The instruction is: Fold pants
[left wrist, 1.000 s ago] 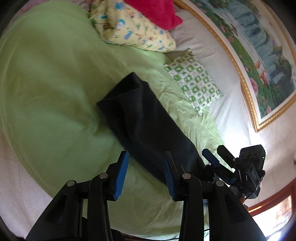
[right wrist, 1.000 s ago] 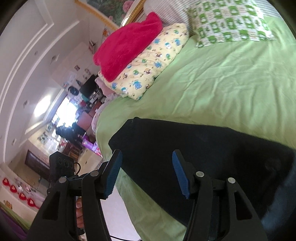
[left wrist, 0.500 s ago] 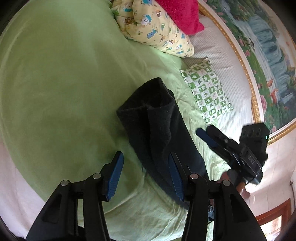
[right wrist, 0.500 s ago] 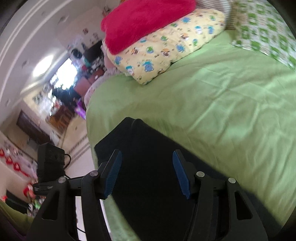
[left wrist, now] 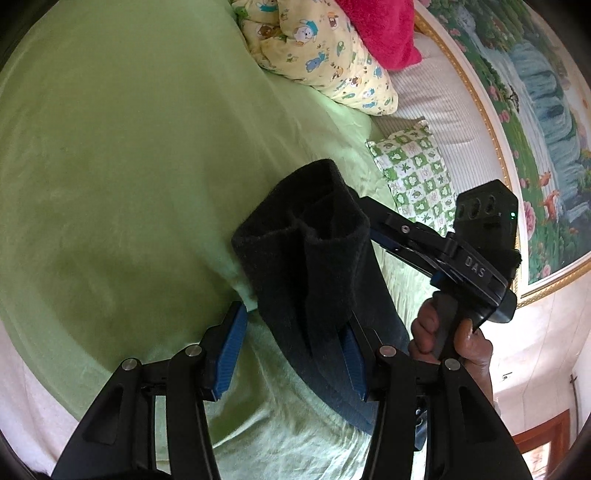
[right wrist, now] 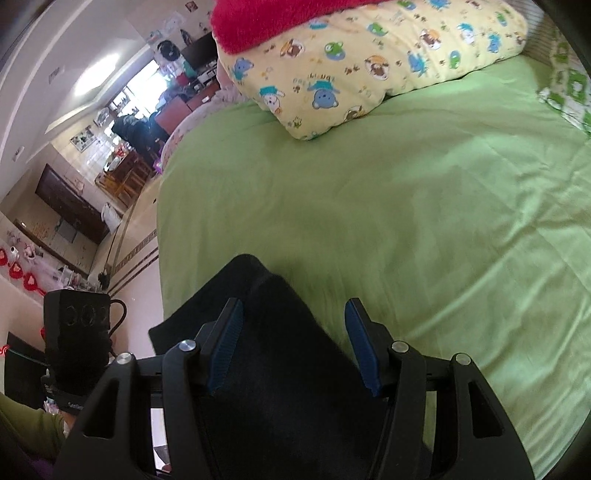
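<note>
On the green bed (left wrist: 110, 147), the dark pants (left wrist: 314, 266) lie between the released jaws of the left gripper (left wrist: 291, 354) and right gripper (right wrist: 295, 343), with a cartoon-print pillow (right wrist: 369, 62) beyond.

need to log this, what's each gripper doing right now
left gripper: open, pants lie between its pads, not pinched
right gripper: open over the pants, nothing held

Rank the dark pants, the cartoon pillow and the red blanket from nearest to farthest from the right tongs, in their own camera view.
1. Pants: between the right tongs.
2. Cartoon pillow: across the green sheet.
3. Red blanket: atop the pillow, farthest.
</note>
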{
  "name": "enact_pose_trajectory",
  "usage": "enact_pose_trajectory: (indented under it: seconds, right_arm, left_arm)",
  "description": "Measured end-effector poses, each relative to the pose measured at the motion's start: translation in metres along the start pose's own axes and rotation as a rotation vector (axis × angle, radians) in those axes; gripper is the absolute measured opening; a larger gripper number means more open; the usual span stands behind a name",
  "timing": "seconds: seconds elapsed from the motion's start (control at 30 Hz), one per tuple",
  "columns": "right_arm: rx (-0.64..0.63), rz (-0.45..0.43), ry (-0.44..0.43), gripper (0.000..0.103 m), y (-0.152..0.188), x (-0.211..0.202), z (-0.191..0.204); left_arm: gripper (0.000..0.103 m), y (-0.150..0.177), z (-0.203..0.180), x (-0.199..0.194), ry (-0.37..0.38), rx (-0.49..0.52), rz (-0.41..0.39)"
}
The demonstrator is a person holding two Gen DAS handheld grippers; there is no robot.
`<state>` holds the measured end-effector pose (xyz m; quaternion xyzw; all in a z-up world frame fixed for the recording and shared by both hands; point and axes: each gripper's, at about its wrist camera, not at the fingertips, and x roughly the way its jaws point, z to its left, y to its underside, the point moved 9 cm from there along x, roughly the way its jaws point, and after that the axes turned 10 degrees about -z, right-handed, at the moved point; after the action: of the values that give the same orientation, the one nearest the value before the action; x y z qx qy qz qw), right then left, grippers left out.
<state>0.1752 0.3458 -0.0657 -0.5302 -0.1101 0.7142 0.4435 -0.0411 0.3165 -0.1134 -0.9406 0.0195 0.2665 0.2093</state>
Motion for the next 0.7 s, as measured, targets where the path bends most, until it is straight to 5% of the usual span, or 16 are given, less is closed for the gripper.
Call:
enact_pose_trajectory:
  seconds: [0.2, 0.3, 0.37, 0.5, 0.7]
  right_arm:
    - [-0.006, 0.02, -0.022, 0.057, -0.001, 0.011, 0.004]
    - [-0.003, 0.033, -0.041, 0.045, 0.0, 0.015, 0.009]
    - [-0.007, 0.03, -0.045, 0.041, 0.0, 0.016, 0.012]
    - [-0.012, 0.0, -0.037, 0.027, 0.001, 0.007, 0.017]
    - [-0.014, -0.062, -0.041, 0.02, 0.001, -0.018, 0.029]
  left_arm:
    - [0.049, -0.001, 0.001, 0.003, -0.003, -0.003, -0.004]
    - [0.045, -0.001, 0.001, 0.004, -0.016, 0.018, -0.011]
    - [0.034, -0.002, -0.001, 0.007, -0.033, 0.041, -0.015]
    - [0.031, -0.002, -0.002, 0.008, -0.043, 0.053, -0.021]
    - [0.027, -0.002, -0.019, 0.002, -0.03, 0.09, -0.033]
